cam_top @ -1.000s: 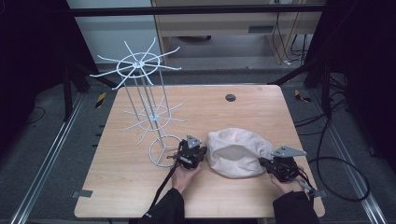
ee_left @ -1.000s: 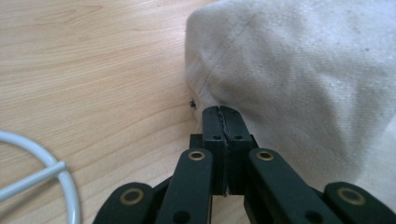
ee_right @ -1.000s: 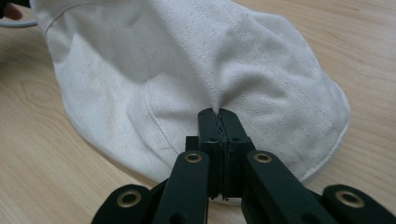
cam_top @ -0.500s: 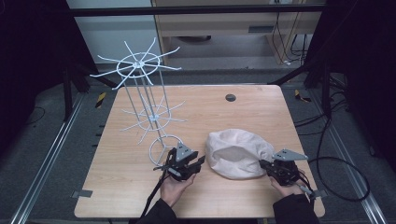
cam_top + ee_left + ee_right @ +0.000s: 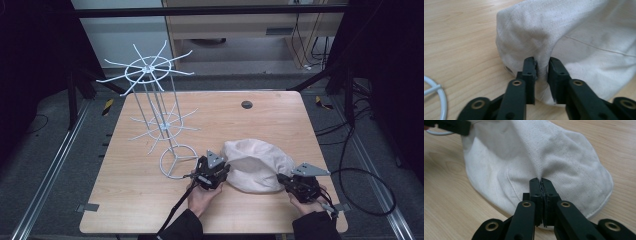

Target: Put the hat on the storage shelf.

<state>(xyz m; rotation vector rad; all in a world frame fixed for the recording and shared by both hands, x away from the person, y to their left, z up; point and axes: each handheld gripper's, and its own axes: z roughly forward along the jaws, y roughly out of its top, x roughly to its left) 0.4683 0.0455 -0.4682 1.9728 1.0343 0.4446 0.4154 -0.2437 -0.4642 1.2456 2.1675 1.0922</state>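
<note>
White cloth cap (image 5: pixel 257 165) lies on the worktop (image 5: pixel 140 200), near the wire rack (image 5: pixel 155 120). Left tool (image 5: pixel 541 68) has just been closing, pinching 1 fold; right tool (image 5: pixel 542 185) is clamped on the opposite rim. Likely soft, light, floppy: grip the edges.

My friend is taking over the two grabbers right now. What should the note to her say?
Left hand-held gripper: jaws have just been closing on a fold of the white cloth cap at its left edge; the fabric is pinched between them.
Right hand-held gripper: shut tight on the cap's right edge.
Things: the cap lies on the wooden table, between the two grippers. The white wire hat rack stands at the table's left, its arms bare.
Done: both sides of the cap are gripped.
Left, most likely: lift the cap and hang it on the rack. It is not yet raised.
</note>
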